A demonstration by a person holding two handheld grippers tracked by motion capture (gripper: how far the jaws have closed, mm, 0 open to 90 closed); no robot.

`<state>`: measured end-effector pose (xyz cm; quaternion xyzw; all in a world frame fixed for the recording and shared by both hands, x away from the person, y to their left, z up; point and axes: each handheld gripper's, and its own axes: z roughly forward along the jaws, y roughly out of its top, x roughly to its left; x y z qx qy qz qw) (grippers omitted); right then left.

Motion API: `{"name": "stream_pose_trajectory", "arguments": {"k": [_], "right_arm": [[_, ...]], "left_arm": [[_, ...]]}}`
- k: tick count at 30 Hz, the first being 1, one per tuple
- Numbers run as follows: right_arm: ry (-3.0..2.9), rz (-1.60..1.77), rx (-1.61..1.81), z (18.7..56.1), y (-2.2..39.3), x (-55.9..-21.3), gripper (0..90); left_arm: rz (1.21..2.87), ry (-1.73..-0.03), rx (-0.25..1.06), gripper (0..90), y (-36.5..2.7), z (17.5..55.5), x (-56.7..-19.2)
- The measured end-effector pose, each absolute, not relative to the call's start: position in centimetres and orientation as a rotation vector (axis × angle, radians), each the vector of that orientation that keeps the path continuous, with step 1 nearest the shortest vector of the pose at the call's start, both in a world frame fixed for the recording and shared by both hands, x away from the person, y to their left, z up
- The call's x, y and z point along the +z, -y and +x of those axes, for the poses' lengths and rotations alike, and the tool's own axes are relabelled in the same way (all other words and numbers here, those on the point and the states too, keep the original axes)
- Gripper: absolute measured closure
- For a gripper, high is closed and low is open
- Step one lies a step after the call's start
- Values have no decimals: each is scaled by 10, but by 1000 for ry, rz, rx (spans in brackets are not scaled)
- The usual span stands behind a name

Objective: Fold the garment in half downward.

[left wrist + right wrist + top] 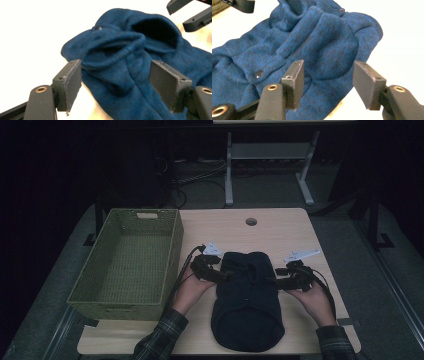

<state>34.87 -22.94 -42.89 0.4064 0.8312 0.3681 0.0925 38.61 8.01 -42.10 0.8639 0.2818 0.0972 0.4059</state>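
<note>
A dark blue knitted garment (247,305) with snap buttons lies folded on the wooden table (280,230), its far end rumpled. My left gripper (226,276) is at the garment's upper left edge. In the left gripper view its jaws (115,75) stand open over the bunched knit (120,57), pads clear of the cloth. My right gripper (280,278) is at the upper right edge. Its jaws (328,75) are also open, with the knit (312,42) below and between them, not pinched. Each gripper view shows the other gripper's jaw tips at a top corner.
A green woven basket (172,265) stands empty on the left of the table, close to my left hand. A round cable hole (251,221) sits near the table's far edge. Beyond the table are the white legs of another desk (229,175) and floor cables.
</note>
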Motion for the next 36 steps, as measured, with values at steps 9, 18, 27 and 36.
{"name": "stream_pose_trajectory", "arguments": {"k": [9, 18, 27, 36], "right_arm": [[-2449, 1226, 1141, 371, 231, -421, 418], [-2426, 1225, 1120, 398, 229, -412, 415], [-2434, 1219, 1081, 425, 222, -419, 448], [-2406, 1261, 1072, 444, 221, -428, 461]], "left_arm": [[2183, -712, 270, 266, -76, 405, -417], [2137, -774, 268, 300, -73, 430, -417], [2128, -846, 313, 312, -70, 461, -422], [2184, -944, 268, 315, -69, 477, -448]]}}
